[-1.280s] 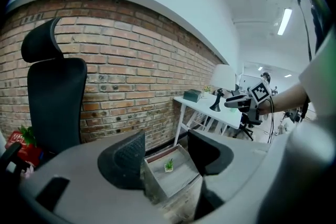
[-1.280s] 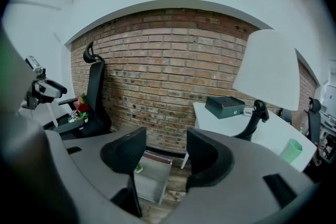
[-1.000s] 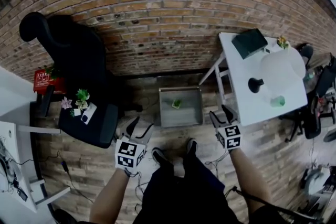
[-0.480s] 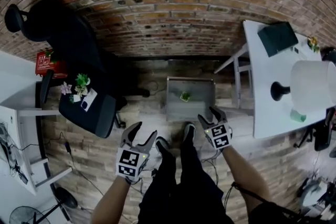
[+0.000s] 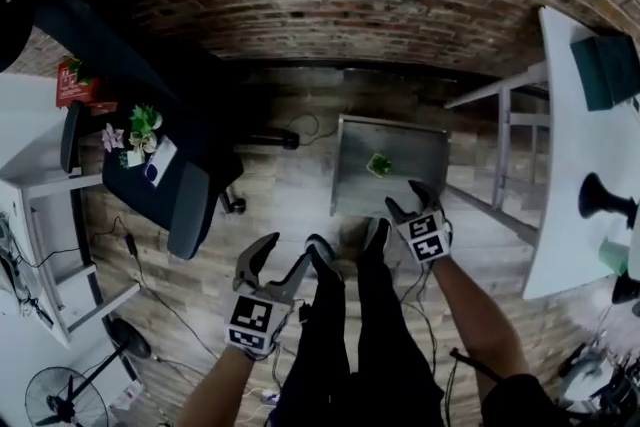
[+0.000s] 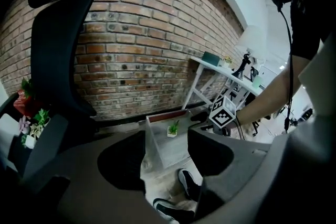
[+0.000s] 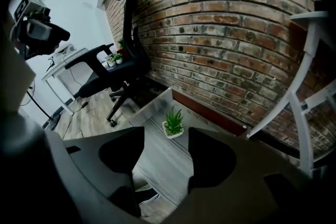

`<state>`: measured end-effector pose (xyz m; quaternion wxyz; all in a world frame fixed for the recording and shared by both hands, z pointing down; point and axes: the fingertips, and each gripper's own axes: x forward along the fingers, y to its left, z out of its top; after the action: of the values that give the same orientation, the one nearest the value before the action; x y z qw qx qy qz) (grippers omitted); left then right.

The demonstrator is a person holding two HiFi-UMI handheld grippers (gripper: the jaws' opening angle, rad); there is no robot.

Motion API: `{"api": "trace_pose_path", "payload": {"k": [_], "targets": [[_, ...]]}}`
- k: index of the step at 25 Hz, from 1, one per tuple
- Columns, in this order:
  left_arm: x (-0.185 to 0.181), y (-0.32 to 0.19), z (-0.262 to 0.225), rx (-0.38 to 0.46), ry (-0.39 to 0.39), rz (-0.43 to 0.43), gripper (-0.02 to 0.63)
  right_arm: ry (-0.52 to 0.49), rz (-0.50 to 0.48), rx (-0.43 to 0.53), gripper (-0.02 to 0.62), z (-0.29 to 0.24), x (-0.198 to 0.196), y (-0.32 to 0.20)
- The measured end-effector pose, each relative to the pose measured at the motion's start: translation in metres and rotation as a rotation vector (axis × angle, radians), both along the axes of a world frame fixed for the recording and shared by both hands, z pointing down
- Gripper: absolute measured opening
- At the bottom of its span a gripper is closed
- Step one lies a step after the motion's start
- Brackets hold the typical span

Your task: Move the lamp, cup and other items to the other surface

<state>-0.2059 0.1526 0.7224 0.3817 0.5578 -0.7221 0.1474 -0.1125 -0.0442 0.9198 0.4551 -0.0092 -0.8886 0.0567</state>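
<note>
Head view: my right gripper (image 5: 407, 198) hangs just short of the potted plant (image 5: 379, 164) on the low grey table (image 5: 415, 150).
Left gripper (image 5: 281, 258) view: jaws spread, empty.
Right gripper view: jaws have just been opening, with nothing between them, and the plant sits dead ahead. It's probably light, so I'd pinch the stiff pot, not the leaves.

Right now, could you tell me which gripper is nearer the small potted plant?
Right. The right gripper, its empty jaws just opening, hovers just short of the potted plant; the left gripper is farther back, by a shoe.
</note>
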Motion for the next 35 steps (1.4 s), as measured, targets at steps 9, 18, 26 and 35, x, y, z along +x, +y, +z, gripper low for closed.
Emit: {"api": "trace_pose_path", "payload": {"k": [9,18,26,35], "targets": [[-0.006,-0.016,0.064,-0.024,0.051,0.01,0.25,0.084,-0.121,0.0,0.31,0.107,-0.02,-0.006],[-0.006,-0.004,0.103,-0.053,0.065,0.0,0.249,0.048,-0.219,0.036,0.327,0.158,-0.054,-0.002],[-0.017,0.003,0.091,-0.063,0.069,-0.046,0.242,0.066,-0.241,0.048,0.262,0.142,-0.066,0.017],[-0.02,-0.009,-0.005,-0.011,0.038,-0.012,0.239,0.043,-0.186,0.037,0.264,0.01,-0.05,0.014]]}}
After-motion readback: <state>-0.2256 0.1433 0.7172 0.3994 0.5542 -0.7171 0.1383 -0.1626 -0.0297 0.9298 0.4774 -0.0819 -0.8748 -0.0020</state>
